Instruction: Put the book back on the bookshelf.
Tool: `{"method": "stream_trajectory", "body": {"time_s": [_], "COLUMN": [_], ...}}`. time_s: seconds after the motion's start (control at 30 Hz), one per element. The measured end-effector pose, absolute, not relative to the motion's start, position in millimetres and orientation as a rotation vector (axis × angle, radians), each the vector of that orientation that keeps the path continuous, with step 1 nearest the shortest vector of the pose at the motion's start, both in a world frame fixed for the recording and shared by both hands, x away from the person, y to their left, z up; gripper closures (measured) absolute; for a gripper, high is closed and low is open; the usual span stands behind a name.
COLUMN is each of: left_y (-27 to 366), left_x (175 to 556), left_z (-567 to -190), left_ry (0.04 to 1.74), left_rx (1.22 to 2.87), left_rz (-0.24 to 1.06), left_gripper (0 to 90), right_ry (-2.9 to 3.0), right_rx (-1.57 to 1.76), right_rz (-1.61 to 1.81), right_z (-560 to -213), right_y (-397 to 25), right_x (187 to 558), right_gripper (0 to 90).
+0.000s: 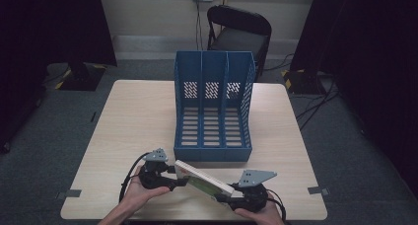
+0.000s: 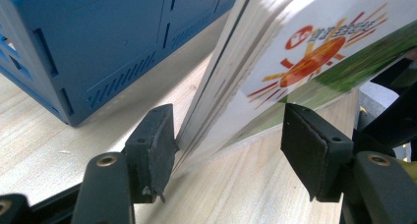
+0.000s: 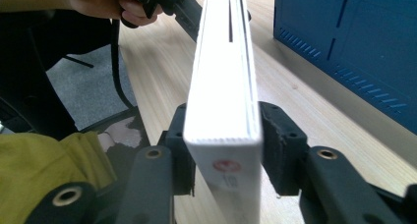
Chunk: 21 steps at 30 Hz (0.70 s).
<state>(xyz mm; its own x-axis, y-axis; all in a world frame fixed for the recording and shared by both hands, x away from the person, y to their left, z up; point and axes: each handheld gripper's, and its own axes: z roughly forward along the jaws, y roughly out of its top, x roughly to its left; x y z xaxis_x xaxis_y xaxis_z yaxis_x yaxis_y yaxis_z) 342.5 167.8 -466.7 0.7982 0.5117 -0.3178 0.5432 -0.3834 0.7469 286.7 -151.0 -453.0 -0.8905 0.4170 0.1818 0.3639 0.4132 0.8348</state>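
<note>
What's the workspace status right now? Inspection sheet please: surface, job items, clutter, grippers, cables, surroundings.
Surface: light wood table, bare apart from the items below.
Job's things: blue three-slot file rack standing mid-table, slots empty; book held tilted above the near edge, in front of the rack.
Clutter: nothing seen.
Grippers: right gripper clamped across the book's thickness; left gripper open around the book's other end, one pad touching the page edge, the other apart.
Cables: black cable trailing from the left gripper; cords on the floor at the right.
Surroundings: folding chair behind the table, dark curtains on both sides.
</note>
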Motion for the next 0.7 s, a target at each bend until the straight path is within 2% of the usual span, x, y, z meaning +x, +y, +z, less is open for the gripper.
{"method": "stream_trajectory", "body": {"time_s": [0.03,0.17,0.3,0.7], "left_y": [168,166,165,164], "left_x": [343,345,345,340], "left_z": [-467,-468,-469,-468], "left_ry": [0.787,0.791,0.787,0.768], "left_rx": [2.046,2.044,2.056,2.076], "left_rz": [-0.043,-0.045,-0.037,0.000], "left_gripper": [37.7,37.6,37.0,39.0], "right_ry": [2.573,2.558,2.536,2.487], "right_rx": [0.734,0.732,0.750,0.801], "right_rz": [1.502,1.481,1.461,1.468], "right_z": [-455,-458,-464,-475], "right_y": [-148,-144,-142,-123], "right_x": [286,285,288,289], "right_gripper": [57.9,59.3,68.3,71.5]}}
